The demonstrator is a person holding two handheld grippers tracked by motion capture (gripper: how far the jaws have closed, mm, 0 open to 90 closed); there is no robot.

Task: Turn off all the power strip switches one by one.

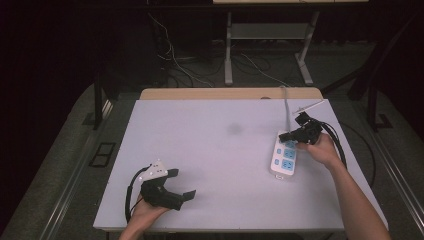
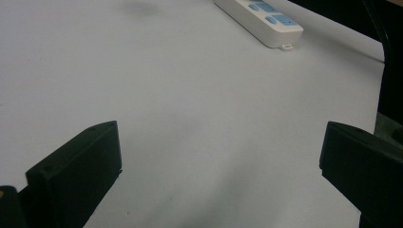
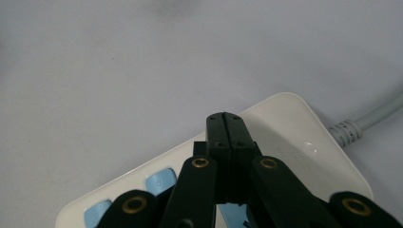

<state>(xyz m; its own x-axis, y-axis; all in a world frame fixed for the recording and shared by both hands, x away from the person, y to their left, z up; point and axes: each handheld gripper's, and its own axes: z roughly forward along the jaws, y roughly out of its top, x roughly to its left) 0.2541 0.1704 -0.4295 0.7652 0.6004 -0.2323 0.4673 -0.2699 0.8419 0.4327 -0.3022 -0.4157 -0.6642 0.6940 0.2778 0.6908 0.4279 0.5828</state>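
Observation:
A white power strip (image 1: 284, 155) with blue sockets lies at the right of the white table, its grey cable (image 1: 286, 107) running off toward the back. My right gripper (image 1: 288, 135) sits over the strip's cable end with its jaws pressed together and nothing between them; in the right gripper view the shut tips (image 3: 226, 122) hover over the strip's white top (image 3: 285, 128) beside a blue socket (image 3: 159, 179). My left gripper (image 1: 184, 184) rests near the front left, jaws wide apart over bare table. In the left gripper view the strip (image 2: 259, 18) lies far off.
The white table (image 1: 215, 165) has a wooden strip (image 1: 230, 93) along its back edge. A thin white rod (image 1: 309, 106) lies at the back right corner. Beyond the table stand metal legs (image 1: 228, 50) with loose cables on the floor.

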